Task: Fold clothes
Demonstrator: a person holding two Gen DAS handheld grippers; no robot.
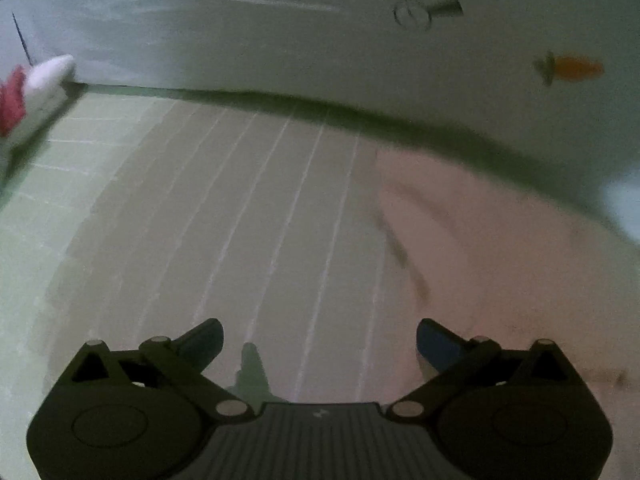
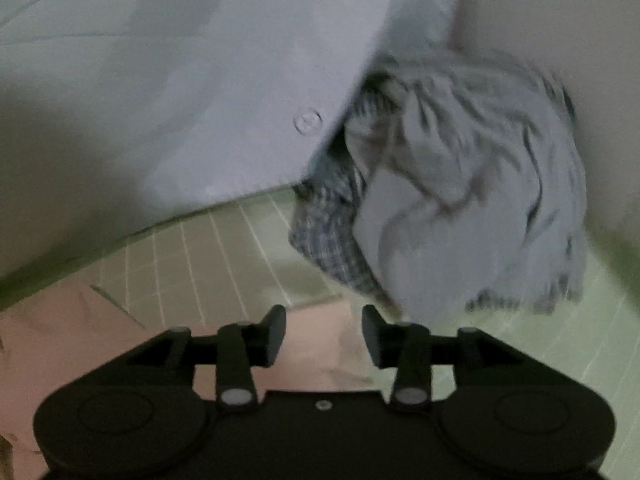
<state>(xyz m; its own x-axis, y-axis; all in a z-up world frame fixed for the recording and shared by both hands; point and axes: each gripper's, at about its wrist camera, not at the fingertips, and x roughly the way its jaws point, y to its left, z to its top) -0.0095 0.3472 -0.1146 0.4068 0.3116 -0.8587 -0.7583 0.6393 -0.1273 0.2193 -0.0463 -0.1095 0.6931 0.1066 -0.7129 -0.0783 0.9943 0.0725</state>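
Left wrist view: your left tool (image 1: 319,345) is spread wide and empty above the gridded tabletop (image 1: 224,208); a pink garment (image 1: 500,256) lies ahead to its right. Right wrist view: your right tool (image 2: 324,334) is parted, gripping nothing, over the pink garment's (image 2: 312,344) edge. A crumpled grey checked garment (image 2: 460,192) lies ahead, slightly right.

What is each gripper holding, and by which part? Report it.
Nothing is held. The left gripper is open above the green mat, and the right gripper is open above the pink cloth.
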